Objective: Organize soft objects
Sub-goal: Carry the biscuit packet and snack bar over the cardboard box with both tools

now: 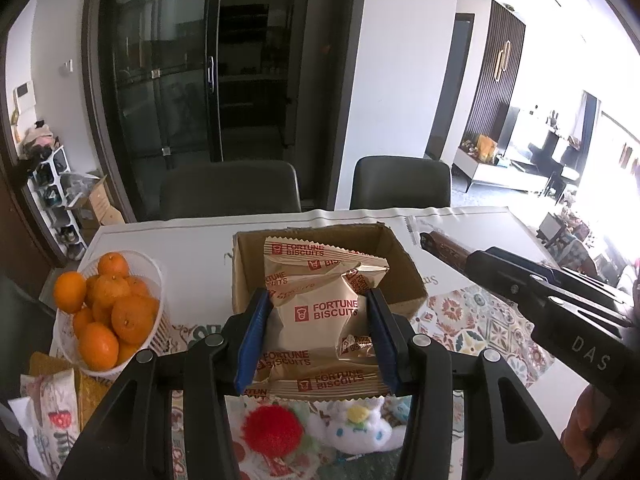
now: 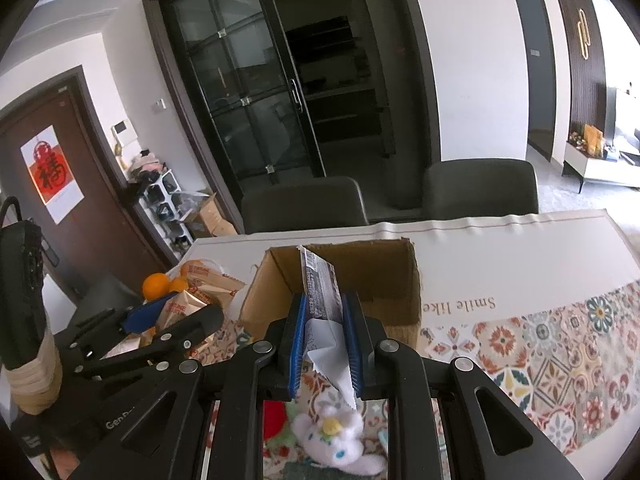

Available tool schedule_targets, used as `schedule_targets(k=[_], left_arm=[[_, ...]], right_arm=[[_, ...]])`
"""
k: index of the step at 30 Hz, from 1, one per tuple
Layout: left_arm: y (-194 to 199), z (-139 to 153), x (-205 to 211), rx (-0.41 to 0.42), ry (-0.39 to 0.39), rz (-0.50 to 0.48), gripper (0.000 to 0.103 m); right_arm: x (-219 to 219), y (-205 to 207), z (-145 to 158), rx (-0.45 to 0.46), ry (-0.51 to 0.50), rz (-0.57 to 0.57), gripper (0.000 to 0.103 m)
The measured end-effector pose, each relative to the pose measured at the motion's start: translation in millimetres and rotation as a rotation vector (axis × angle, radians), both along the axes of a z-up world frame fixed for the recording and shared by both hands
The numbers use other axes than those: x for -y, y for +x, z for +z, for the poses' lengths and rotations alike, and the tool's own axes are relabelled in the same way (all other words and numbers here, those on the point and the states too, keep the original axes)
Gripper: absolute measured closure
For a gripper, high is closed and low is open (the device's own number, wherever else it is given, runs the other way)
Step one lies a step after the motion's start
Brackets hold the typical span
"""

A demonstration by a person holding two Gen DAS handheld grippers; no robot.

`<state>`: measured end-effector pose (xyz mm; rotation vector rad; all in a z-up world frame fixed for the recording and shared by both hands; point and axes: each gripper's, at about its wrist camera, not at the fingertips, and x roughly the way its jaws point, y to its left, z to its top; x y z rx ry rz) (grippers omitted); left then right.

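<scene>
Left gripper (image 1: 318, 336) clamps a bundle of biscuit packets (image 1: 320, 312) and right gripper (image 2: 326, 344) pinches a snack wrapper (image 2: 320, 292), both held toward the cardboard box (image 1: 404, 276) at twelve o'clock, likely for dropping in

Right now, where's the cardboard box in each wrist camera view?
Left wrist: cardboard box sits centre, behind the biscuit packets in the left gripper.
Right wrist: cardboard box sits centre, behind the right gripper.
Shared landmark: white plush toy at bottom centre.
</scene>
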<state>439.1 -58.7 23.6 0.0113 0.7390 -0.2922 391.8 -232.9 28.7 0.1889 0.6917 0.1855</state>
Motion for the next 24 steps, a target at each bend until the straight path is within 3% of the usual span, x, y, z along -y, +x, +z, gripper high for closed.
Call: schedule_targets(k=[9, 24], left_arm=[[44.1, -12.9, 3.2, -0.044, 0.022, -0.002, 0.055], [114.2, -57.9, 9.3, -0.22, 0.038, -0.022, 0.055]], right_arm=[[3.1, 55.6, -18.8, -0.077, 0.027, 0.044, 0.083], [4.2, 142.2, -76.6, -0.283, 0.064, 0.108, 0.083]])
